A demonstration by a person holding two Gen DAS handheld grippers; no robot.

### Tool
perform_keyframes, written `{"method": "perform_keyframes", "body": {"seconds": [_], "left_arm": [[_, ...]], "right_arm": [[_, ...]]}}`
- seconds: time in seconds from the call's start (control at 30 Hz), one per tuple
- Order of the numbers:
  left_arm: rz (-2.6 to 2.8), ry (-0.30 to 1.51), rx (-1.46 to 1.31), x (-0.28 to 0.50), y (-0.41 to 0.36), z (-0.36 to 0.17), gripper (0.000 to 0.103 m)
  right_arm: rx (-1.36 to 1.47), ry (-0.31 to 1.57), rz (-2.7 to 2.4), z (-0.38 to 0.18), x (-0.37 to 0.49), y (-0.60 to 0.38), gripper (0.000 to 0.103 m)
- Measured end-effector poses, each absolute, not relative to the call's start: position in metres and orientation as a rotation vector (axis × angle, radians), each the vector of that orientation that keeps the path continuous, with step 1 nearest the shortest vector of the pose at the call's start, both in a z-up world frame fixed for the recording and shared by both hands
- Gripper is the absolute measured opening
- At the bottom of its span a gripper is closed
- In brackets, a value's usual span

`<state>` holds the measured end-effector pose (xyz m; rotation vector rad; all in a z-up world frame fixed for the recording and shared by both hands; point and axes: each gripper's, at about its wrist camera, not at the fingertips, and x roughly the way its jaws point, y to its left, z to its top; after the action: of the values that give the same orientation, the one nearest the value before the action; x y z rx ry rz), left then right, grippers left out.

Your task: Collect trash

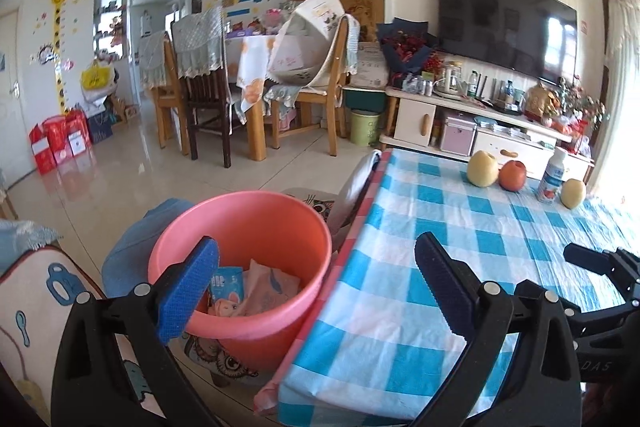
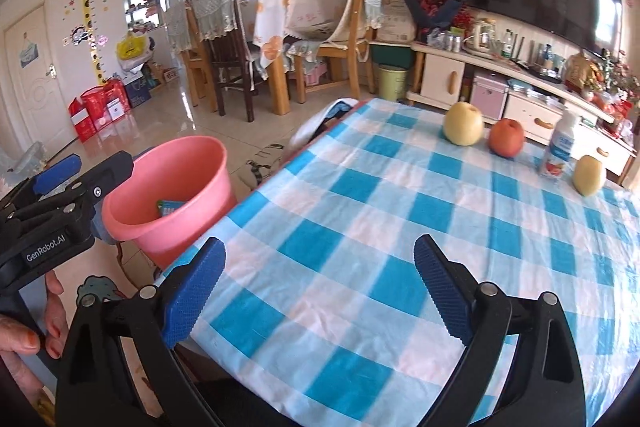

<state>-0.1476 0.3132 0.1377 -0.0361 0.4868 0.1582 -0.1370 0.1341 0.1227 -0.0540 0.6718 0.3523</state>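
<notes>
A pink bucket (image 1: 256, 235) stands on the floor beside the table's left edge and holds several crumpled wrappers (image 1: 256, 291). It also shows in the right wrist view (image 2: 176, 187). My left gripper (image 1: 316, 279) is open and empty, straddling the bucket's rim and the table edge. My right gripper (image 2: 320, 279) is open and empty above the blue checked tablecloth (image 2: 380, 227). The left gripper shows at the left of the right wrist view (image 2: 72, 179).
At the table's far end stand a yellow pear (image 2: 464, 125), a red apple (image 2: 507, 137), a small white bottle (image 2: 560, 151) and another pear (image 2: 589, 175). Chairs, a dining table and a TV cabinet stand beyond. A cushioned seat (image 1: 32, 307) is at the left.
</notes>
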Motion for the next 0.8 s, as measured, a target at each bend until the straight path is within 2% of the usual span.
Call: {"method": "perform_keyframes", "body": {"seconds": [0.8], "left_arm": [[0.063,0.284,0.119,-0.239,0.19,0.218,0.099]], "right_arm": [[-0.001,0.388,0.115,0.222,-0.259,0.015,0.097]]}}
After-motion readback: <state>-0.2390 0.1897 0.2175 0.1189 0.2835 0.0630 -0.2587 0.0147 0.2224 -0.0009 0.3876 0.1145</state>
